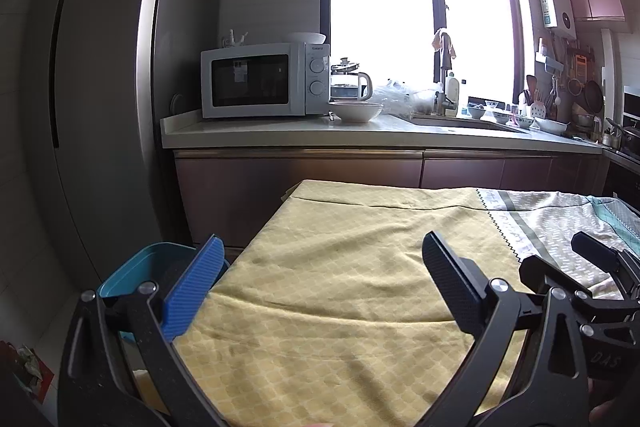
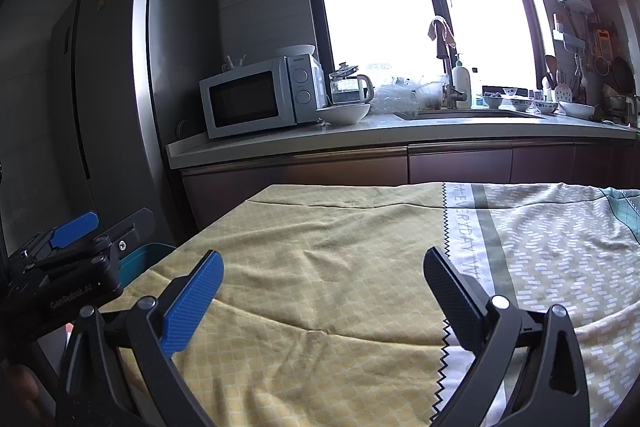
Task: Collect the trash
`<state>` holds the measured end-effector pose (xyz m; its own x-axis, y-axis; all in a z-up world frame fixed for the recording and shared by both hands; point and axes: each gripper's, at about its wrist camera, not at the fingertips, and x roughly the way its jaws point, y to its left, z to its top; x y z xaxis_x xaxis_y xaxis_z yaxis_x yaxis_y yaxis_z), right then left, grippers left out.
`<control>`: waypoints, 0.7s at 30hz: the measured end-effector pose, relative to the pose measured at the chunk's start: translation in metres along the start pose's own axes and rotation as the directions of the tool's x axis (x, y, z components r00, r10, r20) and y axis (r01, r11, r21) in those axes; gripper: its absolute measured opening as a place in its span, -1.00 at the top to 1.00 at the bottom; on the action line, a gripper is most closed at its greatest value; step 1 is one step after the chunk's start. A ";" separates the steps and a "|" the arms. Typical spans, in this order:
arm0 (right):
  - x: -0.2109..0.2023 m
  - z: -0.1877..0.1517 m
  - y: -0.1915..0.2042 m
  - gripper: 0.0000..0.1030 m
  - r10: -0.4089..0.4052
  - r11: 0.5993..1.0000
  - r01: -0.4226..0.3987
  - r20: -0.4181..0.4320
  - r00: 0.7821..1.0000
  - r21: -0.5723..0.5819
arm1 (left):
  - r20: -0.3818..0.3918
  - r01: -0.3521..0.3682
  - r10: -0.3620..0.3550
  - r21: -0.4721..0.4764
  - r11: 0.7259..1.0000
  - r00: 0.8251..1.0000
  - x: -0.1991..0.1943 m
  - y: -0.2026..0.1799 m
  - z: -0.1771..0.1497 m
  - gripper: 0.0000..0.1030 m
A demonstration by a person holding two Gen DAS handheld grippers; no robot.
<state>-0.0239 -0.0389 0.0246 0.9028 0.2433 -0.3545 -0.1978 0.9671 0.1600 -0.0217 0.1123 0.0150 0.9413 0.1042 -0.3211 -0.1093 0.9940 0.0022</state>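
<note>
Yellow patterned cloth (image 1: pixel 340 267) is seen covering the desk in the left wrist view, and no trash is visible on it. The left gripper (image 1: pixel 320 283) is held low over the near part of the cloth, pointed toward the kitchen counter (image 1: pixel 360 137), with its jaws spread wide and nothing between them. A teal bin (image 1: pixel 132 275) is seen just beyond the desk's left edge, partly hidden behind the blue finger; what it holds cannot be told. Some crumpled scraps (image 1: pixel 28 367) lie low at the far left, too small to identify. The right gripper's body is glimpsed at the right edge.

In the right wrist view the same cloth is shown, yellow on the left and grey-white patterned on the right, again bare of trash. The right gripper (image 2: pixel 324 299) is held level over the near edge, jaws fully apart and empty. The left gripper is seen beside it at the left, above the teal bin.

Judged from the bare cloth, the collecting appears either finished or not yet begun; which cannot be told.
</note>
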 end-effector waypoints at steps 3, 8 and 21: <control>0.000 0.000 0.000 -0.88 -0.002 1.000 0.002 0.001 1.000 0.000 | 0.001 0.001 -0.001 0.000 1.000 1.000 0.000 0.000 0.000 -0.90; -0.001 0.000 -0.001 -0.88 -0.001 1.000 0.001 0.002 1.000 0.002 | 0.002 0.001 -0.001 -0.001 1.000 1.000 0.000 -0.001 0.000 -0.90; -0.002 0.001 0.000 -0.88 -0.004 1.000 0.004 0.003 1.000 0.005 | 0.005 0.002 -0.002 -0.005 1.000 1.000 0.000 -0.003 0.001 -0.90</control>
<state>-0.0253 -0.0395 0.0257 0.9048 0.2393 -0.3521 -0.1922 0.9676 0.1637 -0.0207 0.1099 0.0160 0.9430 0.1024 -0.3166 -0.1088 0.9941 -0.0028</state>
